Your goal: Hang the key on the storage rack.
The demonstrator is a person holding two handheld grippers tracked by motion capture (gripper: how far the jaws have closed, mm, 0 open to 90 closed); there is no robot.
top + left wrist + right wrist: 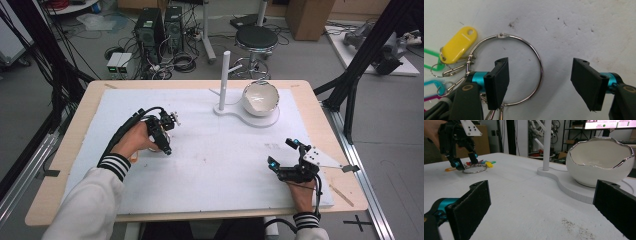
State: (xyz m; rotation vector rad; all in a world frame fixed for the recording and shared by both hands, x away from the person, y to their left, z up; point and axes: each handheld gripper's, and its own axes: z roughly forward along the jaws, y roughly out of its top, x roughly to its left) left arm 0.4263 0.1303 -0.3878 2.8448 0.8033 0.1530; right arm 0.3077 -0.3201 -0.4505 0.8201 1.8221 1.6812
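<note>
Counts: 1 metal key ring [520, 67] carrying at least 4 plastic tags: 1 yellow tag [459, 45], plus green, blue and pink ones cut by the frame edge; 1 white bowl [260, 98]; 1 white stand [224, 82] with 1 upright post.
Left gripper [540, 83]: jaws spread, 1 pad inside the ring, the other outside it on the sheet; the ring's right side lies between them, unpinched.
Right gripper [284, 152]: jaws spread wide, nothing between them, resting low near the table's right front corner.
Ring's place: flat on the white sheet [210, 165], left half of the table, under the left gripper.
Left gripper view: the ring's hinge and the tag colours close up.
Right gripper view: the ring from the side, seemingly flat, and the bowl's silver rim.
High view: the ring hidden beneath the hand.
Surface: scuffed, speckled white sheet on a wooden table [65, 165].
Room: 1 black stool [256, 37], 2 computer towers, loose cables on a grey floor.
</note>
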